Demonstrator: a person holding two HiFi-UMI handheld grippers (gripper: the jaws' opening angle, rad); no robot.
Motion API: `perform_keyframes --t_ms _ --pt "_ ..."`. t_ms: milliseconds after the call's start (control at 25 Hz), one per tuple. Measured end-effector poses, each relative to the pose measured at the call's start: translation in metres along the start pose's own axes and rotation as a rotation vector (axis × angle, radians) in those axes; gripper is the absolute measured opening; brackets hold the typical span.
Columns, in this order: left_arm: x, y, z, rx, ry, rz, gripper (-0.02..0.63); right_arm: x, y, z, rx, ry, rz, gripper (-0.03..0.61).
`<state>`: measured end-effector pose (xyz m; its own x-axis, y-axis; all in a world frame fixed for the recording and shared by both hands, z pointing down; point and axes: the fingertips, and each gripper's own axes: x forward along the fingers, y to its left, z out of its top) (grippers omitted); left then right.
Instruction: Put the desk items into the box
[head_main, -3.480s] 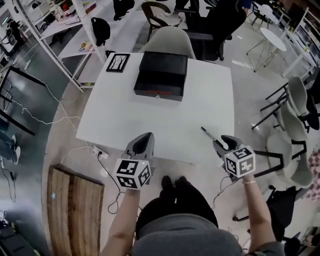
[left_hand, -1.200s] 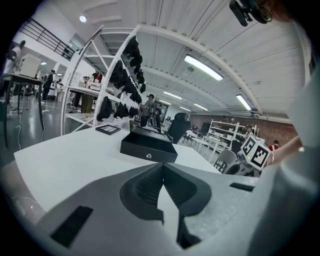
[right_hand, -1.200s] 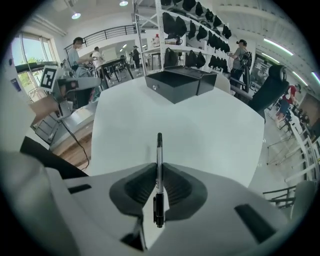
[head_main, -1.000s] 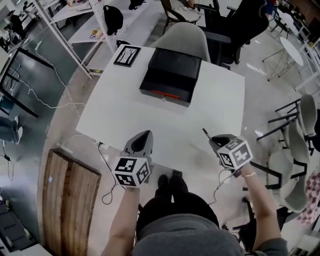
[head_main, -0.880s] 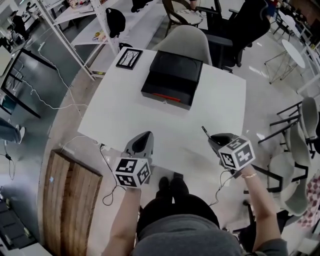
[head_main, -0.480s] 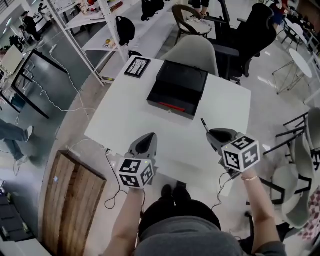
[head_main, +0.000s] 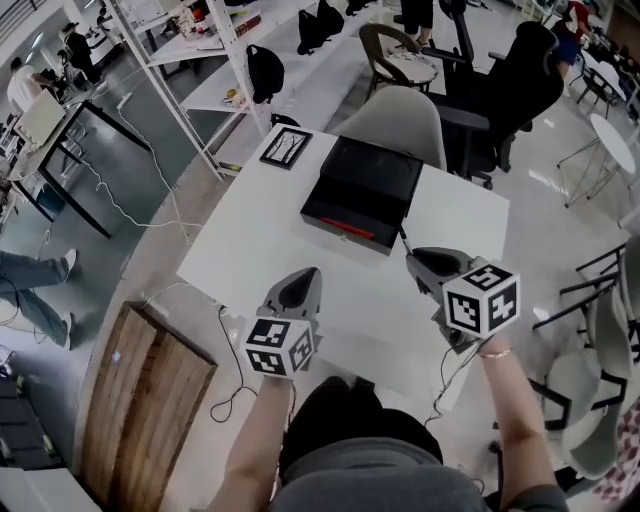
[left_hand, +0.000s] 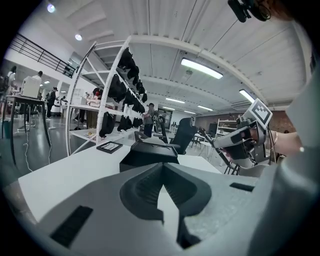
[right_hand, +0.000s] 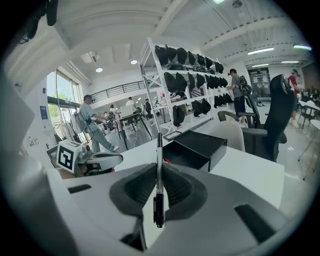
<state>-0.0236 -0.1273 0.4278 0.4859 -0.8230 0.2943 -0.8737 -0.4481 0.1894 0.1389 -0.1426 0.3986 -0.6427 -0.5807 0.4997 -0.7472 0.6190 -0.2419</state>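
Right gripper view: pen (right_hand: 159, 180) between pressed jaws

I find the left tongs (head_main: 300, 281) with the jaws pressed together and nothing between them, pointing forward and slightly down. Their marker cube (head_main: 278, 347) is at the near end. The left forearm (head_main: 243, 445) runs straight behind it. The right tongs (head_main: 416, 262) are held higher, angled inward towards the left. Their jaws are clamped on a pen (right_hand: 159, 150) that stands out past the tips. The right forearm (head_main: 512, 420) extends behind, with a bracelet (head_main: 493, 352) at the wrist.
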Motion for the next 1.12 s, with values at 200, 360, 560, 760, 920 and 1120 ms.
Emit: perform_keyframes --t_ms 200,360,560,760,920,1120 --pt "0.006 0.008 0.008 0.01 -0.003 0.012 0.005 0.014 -0.005 0.012 -0.009 -0.003 0.008 0.046" --pt "0.014 0.023 0.013 0.009 -0.002 0.014 0.005 0.032 -0.009 0.023 -0.017 -0.005 -0.003 0.046" --pt "0.029 0.045 0.018 0.002 0.004 0.008 0.005 0.056 -0.017 0.038 -0.012 -0.011 -0.026 0.047" --pt "0.049 0.065 0.025 0.012 0.014 -0.014 0.005 0.083 -0.024 0.049 -0.03 0.012 -0.04 0.046" --pt "0.062 0.079 0.027 0.005 0.027 -0.035 0.005 0.104 -0.032 0.054 -0.051 0.047 -0.061 0.046" --pt "0.077 0.095 0.031 -0.003 0.038 -0.06 0.005 0.132 -0.041 0.052 -0.072 0.106 -0.077 0.046"
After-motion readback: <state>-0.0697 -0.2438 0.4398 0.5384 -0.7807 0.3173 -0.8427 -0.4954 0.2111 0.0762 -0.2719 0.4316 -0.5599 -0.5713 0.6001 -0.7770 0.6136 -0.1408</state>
